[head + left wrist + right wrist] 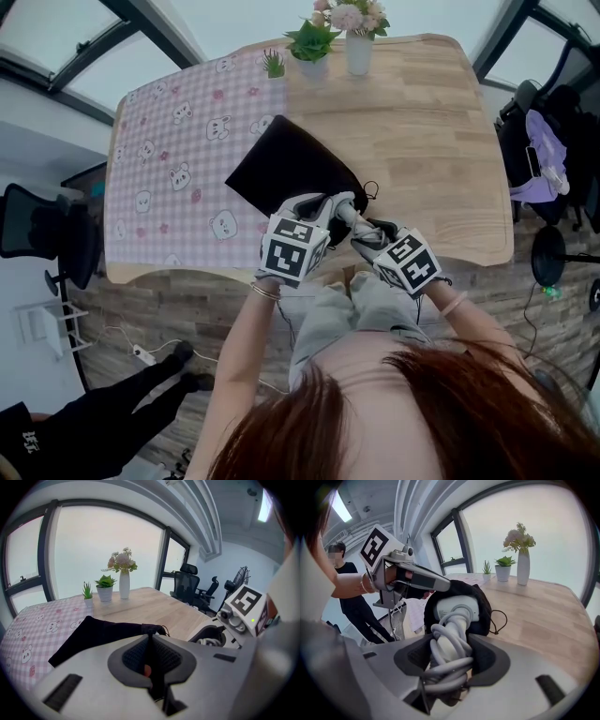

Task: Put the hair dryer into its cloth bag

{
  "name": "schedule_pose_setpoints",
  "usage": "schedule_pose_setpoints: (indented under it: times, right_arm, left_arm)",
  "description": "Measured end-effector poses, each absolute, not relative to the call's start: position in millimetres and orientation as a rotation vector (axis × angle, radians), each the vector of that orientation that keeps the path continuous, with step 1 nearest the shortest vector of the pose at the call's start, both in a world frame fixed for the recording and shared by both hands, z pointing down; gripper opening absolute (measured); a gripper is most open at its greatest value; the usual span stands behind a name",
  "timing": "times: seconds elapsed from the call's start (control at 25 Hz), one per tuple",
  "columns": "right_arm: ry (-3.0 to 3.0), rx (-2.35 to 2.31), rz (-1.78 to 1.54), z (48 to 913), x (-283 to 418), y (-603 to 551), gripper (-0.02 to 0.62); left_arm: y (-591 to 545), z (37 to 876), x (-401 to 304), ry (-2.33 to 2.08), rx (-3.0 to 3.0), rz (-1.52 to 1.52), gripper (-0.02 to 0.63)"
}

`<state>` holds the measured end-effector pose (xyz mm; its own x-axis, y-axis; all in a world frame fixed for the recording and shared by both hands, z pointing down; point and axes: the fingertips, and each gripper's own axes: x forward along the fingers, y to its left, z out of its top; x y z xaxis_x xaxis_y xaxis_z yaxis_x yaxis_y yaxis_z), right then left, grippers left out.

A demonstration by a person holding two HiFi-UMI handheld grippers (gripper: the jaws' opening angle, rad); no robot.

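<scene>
Black cloth, the bag (pixel 281 169) lies flat on the wooden table (pixel 431 141) in the head view, stretching beyond the fingertips of the left gripper (pixel 326 204) and right gripper (pixel 364 232), which meet at its near mouth around the pale hair dryer (pixel 345 212). In the left gripper view the fingers (pixel 133 656) are pressed together on the bag's (pixel 103 632) rim, the cloth running ahead of them. In the right gripper view the fingers (pixel 487 660) clamp the hair dryer's (pixel 457 607) cord-wound handle, and just past the fingertips its rounded white body sits inside the bag's (pixel 485 606) open mouth.
</scene>
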<state>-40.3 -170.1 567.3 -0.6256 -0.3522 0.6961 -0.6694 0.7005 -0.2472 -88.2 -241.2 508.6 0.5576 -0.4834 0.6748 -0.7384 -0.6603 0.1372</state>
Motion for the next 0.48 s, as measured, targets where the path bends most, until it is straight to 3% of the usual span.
schedule_pose_setpoints:
  times: [0.48]
  right_arm:
    - [-2.285,0.778,0.689,571.0,-52.3,-192.0,0.224]
  left_arm:
    - [-243.1,505.3,-91.9,-0.997,2.383,0.839,0.026]
